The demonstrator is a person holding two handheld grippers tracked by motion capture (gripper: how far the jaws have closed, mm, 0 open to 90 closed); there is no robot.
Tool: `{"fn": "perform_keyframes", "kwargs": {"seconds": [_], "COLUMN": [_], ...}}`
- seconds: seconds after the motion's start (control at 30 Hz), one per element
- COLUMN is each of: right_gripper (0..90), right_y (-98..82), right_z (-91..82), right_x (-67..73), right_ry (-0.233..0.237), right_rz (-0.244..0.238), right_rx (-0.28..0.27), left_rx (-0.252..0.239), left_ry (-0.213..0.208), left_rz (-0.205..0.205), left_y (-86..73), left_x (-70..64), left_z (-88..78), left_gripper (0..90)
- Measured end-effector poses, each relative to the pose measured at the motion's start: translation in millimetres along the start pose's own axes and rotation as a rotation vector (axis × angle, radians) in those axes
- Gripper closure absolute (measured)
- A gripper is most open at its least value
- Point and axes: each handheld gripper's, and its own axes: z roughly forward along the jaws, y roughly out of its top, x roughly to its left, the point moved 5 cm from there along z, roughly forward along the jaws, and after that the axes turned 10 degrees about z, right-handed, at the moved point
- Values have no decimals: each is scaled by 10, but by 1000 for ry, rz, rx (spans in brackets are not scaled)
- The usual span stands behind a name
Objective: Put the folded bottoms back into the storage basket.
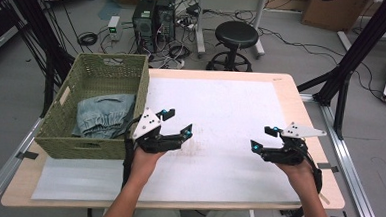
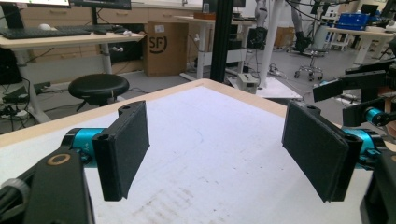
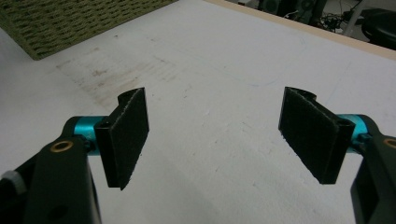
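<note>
Garment: a pale blue denim piece (image 1: 104,115) with a gathered waistband lies crumpled in the near part of the basket, at the left of the table.
Basket: a green woven basket (image 1: 67,141) stands on the table's left side, its right wall just beside the left gripper.
Left gripper: the left gripper (image 1: 176,123) is held level over the white sheet, jaws spread wide with nothing between them; in its own view the two dark pads frame bare sheet.
Right gripper: the right gripper (image 1: 263,137) hovers at the right, well apart from the basket, jaws also standing wide and empty.
Surface: a white sheet (image 1: 221,110) covers most of the wooden table (image 1: 292,88), with a faint smudged patch near its middle.
Step in hand, as judged: fetching the garment from the basket.
Doing it well: likely turn the left gripper toward the basket, come in over the rim, and pinch one thick fold at the waistband, so the cloth lifts without dragging the basket.
Risk: snagging the woven wall.
</note>
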Motion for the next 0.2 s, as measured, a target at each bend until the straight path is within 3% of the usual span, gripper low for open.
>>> {"fn": "perform_keyframes", "kwargs": {"seconds": [0.2], "right_gripper": [246], "right_y": [2], "right_z": [4], "right_x": [-3], "right_ry": [0], "right_rz": [4], "right_rx": [0], "left_rx": [0], "left_ry": [2], "left_rz": [-2], "left_y": [-4], "left_x": [8], "left_z": [4], "left_gripper": [230]}}
